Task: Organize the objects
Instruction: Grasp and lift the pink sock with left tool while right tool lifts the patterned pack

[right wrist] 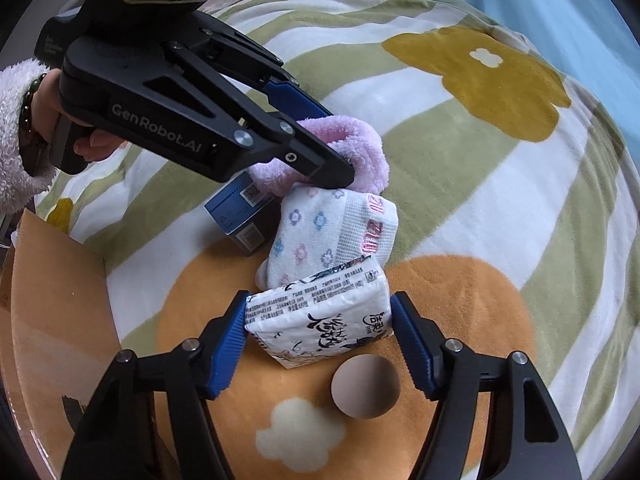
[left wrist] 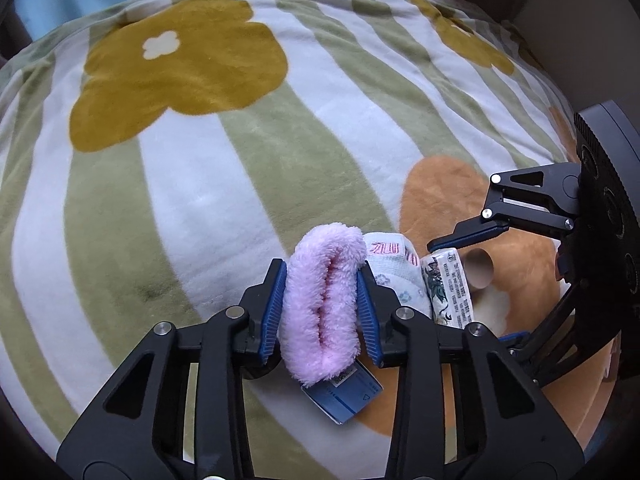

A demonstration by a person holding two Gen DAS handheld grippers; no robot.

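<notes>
Between the blue pads of the left tool (left wrist: 322,304), a fluffy pink sock (left wrist: 323,300) is pinched tight, pads pressing both sides. Under it, by the tool's base, a blue box (left wrist: 346,398) pokes out. Just right of that tool lie a white flowered sock (right wrist: 320,236) & a tissue pack (right wrist: 320,320), all on the striped flower blanket (left wrist: 200,180). Right tool (right wrist: 318,344) sits half-spread w/ the tissue pack between its pads: left pad touching, right pad just clear. Cardboard box (right wrist: 52,280) off to its left.

Pink fuzzy sock (left wrist: 322,304), flower-dotted white sock (right wrist: 320,236) (green-striped blanket (left wrist: 192,184)).
</notes>
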